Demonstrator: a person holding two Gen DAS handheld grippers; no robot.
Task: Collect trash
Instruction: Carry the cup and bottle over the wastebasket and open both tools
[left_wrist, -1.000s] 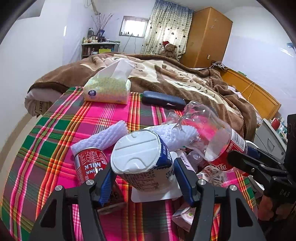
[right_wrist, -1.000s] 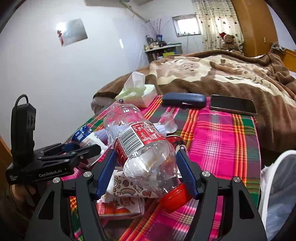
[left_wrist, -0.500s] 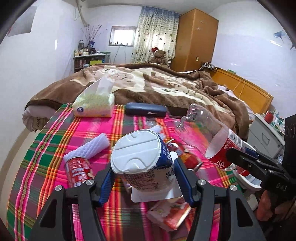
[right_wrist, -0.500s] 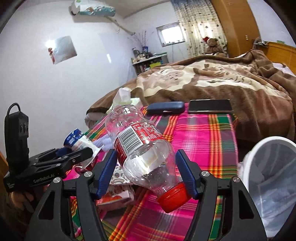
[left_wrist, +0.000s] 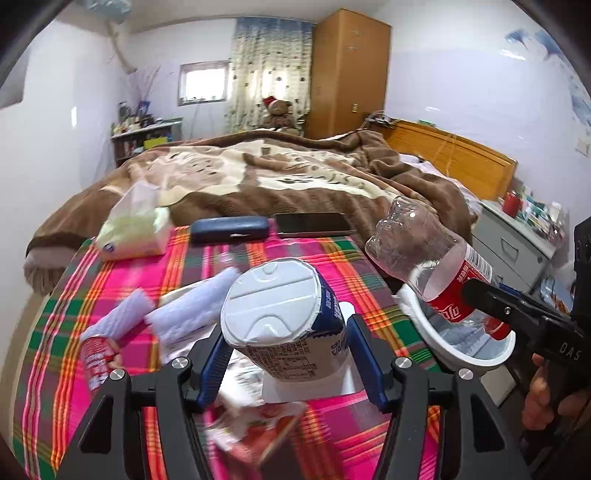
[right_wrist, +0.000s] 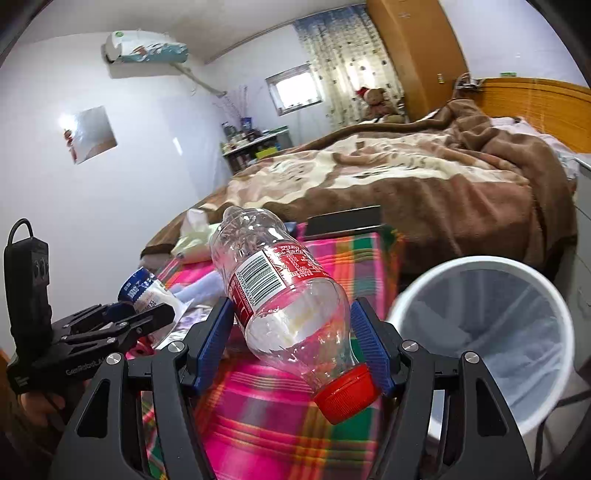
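My left gripper (left_wrist: 284, 354) is shut on a white paper cup with a blue band (left_wrist: 284, 321), held above the plaid table (left_wrist: 332, 258). In the right wrist view my right gripper (right_wrist: 291, 347) is shut on a clear plastic bottle (right_wrist: 280, 291) with a red label and red cap, cap end toward the camera. The same bottle (left_wrist: 428, 266) hangs over the rim of a white bin (left_wrist: 469, 354) in the left wrist view. The white bin (right_wrist: 491, 328), lined with a clear bag, stands at the table's right side. The left gripper (right_wrist: 122, 317) with the cup (right_wrist: 144, 291) shows at the left.
On the table lie white foam sleeves (left_wrist: 184, 314), a red can (left_wrist: 98, 358), a red snack wrapper (left_wrist: 258, 432), a tissue pack (left_wrist: 133, 232), a blue case (left_wrist: 229, 229) and a phone (left_wrist: 314, 223). A bed with a brown blanket (left_wrist: 258, 177) lies beyond. A grey cabinet (left_wrist: 517, 243) stands right.
Both grippers have drawn back and rightward with the cup and bottle, lifting slightly. The white bin has come into view beneath the bottle. More of the table's litter now lies farther ahead.
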